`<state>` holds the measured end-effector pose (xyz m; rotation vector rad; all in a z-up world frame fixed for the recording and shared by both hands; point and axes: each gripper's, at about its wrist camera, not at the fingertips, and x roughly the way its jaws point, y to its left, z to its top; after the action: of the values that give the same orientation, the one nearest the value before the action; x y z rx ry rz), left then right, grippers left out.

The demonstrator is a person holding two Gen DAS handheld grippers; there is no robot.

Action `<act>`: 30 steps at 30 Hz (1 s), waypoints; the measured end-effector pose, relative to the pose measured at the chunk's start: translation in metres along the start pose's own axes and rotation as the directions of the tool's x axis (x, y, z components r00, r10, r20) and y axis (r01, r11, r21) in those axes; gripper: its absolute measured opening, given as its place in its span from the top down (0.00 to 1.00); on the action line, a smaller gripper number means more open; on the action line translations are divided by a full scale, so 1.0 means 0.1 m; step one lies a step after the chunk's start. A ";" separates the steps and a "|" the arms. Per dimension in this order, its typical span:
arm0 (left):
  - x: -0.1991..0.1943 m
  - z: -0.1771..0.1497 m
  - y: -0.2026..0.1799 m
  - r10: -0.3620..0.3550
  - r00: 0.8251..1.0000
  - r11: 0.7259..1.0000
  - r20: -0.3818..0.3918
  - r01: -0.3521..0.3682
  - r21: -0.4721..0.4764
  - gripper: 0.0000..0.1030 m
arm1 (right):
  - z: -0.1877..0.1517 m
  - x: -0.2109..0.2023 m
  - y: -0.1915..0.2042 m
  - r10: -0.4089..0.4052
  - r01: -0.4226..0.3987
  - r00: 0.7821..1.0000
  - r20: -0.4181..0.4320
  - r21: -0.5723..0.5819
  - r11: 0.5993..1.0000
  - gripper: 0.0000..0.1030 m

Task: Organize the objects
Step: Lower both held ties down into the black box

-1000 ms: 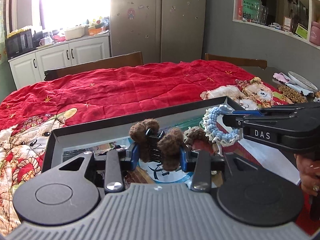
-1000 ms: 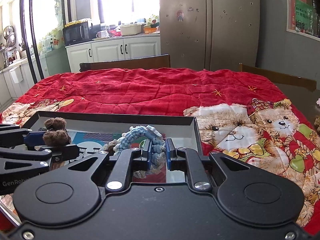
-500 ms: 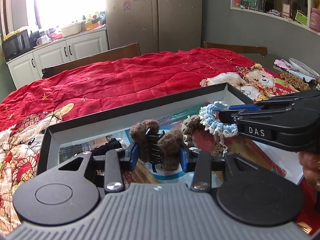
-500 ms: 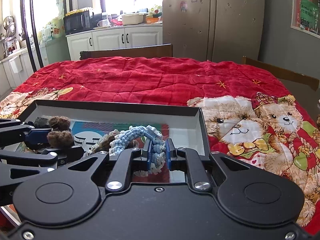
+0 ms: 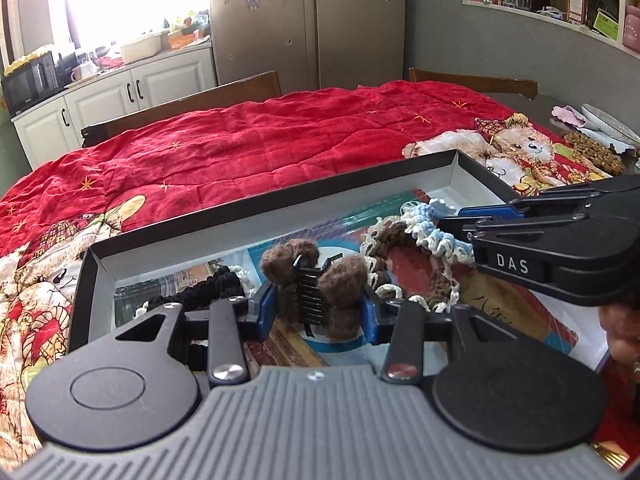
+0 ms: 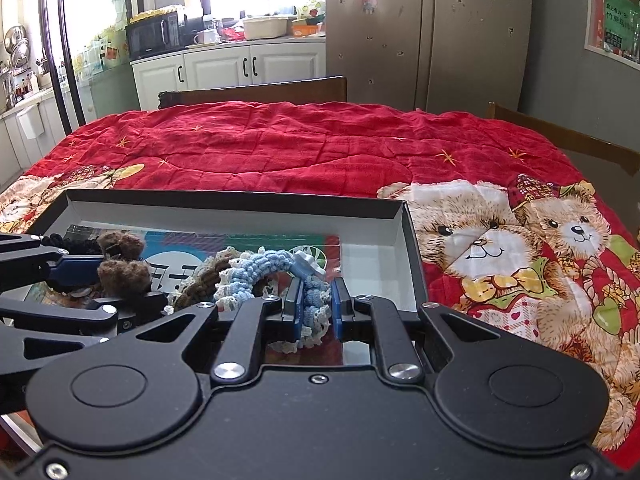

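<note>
A shallow black cardboard box with a pale inner wall (image 5: 280,216) is seen lying on a red quilted blanket printed with teddy bears (image 6: 320,152), and both grippers are held over its near part. Between the blue pads of the left gripper (image 5: 318,308) a black claw hair clip tufted with brown fuzzy pompoms (image 5: 316,284) is seen; the jaws have just been opening, and the pads now stand just beside the pompoms on either side, though whether they are quite clear of them cannot be told. The clip is placed low over the printed floor of the box, left of centre. The right gripper (image 6: 314,308) is closed on a light blue and cream crocheted scrunchie (image 6: 272,268), whose ruffled band is pinched between the two narrow-set pads while the rest of the loop arches away to the left above the box floor. A brown crocheted scrunchie edged in cream (image 5: 404,248) is seen lying in the box between the two grippers, and a black scrunchie (image 5: 212,284) is seen lying further left, near the left wall. In the left wrist view, part of a hand (image 5: 624,332) is visible behind the right gripper.
</note>
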<state>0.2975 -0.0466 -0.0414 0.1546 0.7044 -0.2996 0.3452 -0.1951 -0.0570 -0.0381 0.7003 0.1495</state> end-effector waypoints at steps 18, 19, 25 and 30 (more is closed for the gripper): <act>0.02 0.00 -0.01 0.003 1.000 1.000 -0.012 -0.003 0.005 0.41 | -0.02 0.01 0.03 0.001 -0.001 1.000 -0.005 -0.011 1.000 0.83; 0.02 0.00 0.00 0.004 1.000 1.000 -0.011 -0.004 0.002 0.40 | -0.02 0.01 0.02 0.001 -0.001 1.000 -0.005 -0.009 1.000 0.81; 0.01 0.00 -0.01 0.006 1.000 1.000 -0.002 -0.006 0.003 0.36 | -0.01 0.00 0.01 0.006 -0.006 1.000 -0.009 0.003 1.000 0.72; -0.02 0.00 -0.01 0.015 1.000 1.000 0.011 -0.015 0.000 0.29 | -0.01 -0.01 -0.01 0.007 -0.007 1.000 -0.005 0.009 1.000 0.68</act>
<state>0.2961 -0.0474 -0.0400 0.1582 0.6923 -0.2864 0.3436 -0.1960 -0.0571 -0.0277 0.7062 0.1534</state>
